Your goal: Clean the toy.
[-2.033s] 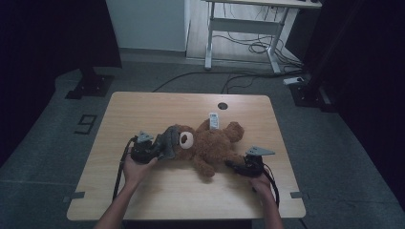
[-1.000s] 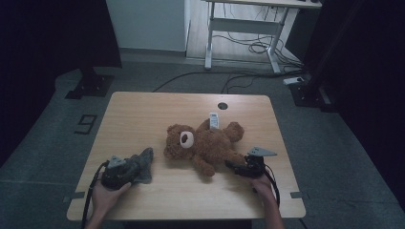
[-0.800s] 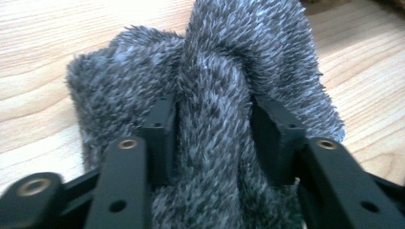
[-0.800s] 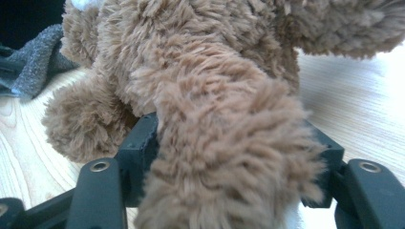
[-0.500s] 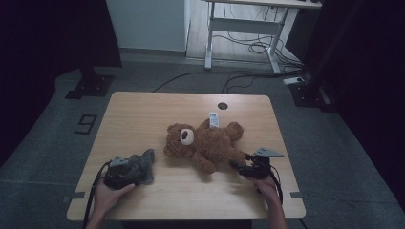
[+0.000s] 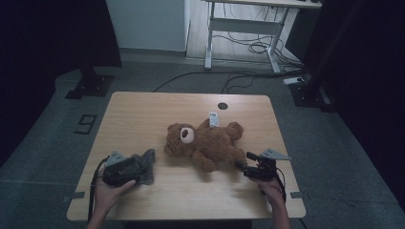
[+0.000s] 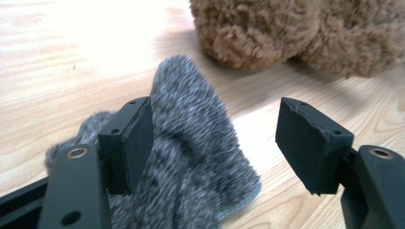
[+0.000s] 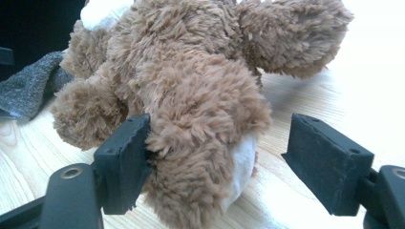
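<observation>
Here the bench point(image 6: 143, 114) carries a brown teddy bear point(image 6: 205, 140) lying near its middle, long axis running from its head on the left to its legs on the right. The right tongs point(image 6: 244, 168) sit at the bear's lower-right leg, the left tongs point(image 6: 143, 167) well to the bear's left over a grey furry cloth point(image 6: 145, 164). Both tongs have just been opening. The left gripper view shows its jaws wide, one pad point(image 7: 138, 138) against the cloth, which lies loose and ungripped. The right gripper view shows what the high view hides: the bear's foot point(image 8: 205, 157) between spread jaws, one pad point(image 8: 126, 157) touching fur, the other clear.
</observation>
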`<state>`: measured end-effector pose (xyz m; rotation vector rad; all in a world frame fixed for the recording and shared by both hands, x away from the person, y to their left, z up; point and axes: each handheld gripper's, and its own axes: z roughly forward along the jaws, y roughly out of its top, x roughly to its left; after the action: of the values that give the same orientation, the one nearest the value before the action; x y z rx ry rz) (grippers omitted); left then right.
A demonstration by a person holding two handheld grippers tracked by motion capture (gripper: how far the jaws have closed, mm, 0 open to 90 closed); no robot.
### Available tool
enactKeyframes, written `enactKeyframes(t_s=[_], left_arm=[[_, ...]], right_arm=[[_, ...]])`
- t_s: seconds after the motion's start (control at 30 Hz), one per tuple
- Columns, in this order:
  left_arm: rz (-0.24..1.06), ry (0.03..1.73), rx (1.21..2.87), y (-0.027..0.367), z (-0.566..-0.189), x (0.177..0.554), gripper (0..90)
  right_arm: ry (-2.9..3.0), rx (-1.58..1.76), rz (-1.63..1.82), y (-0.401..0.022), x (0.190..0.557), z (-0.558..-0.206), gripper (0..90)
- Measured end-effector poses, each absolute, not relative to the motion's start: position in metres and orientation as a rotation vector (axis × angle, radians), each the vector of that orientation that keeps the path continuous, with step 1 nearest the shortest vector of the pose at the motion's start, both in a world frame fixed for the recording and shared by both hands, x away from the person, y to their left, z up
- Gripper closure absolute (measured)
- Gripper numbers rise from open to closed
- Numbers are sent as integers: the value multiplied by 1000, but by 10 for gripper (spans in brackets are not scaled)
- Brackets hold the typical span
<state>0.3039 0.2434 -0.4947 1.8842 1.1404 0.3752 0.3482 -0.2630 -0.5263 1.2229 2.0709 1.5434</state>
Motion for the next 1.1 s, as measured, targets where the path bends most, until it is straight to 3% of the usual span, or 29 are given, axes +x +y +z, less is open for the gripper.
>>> enactKeyframes(t_s=[0.63,1.1], left_arm=[[407,1040,1912,207,-480,295,325],[308,990,2004,169,-503,280,336]], right_arm=[[2020,1245,1524,-269,321,-527,241],[2096,1245,1475,-262,299,-541,244]])
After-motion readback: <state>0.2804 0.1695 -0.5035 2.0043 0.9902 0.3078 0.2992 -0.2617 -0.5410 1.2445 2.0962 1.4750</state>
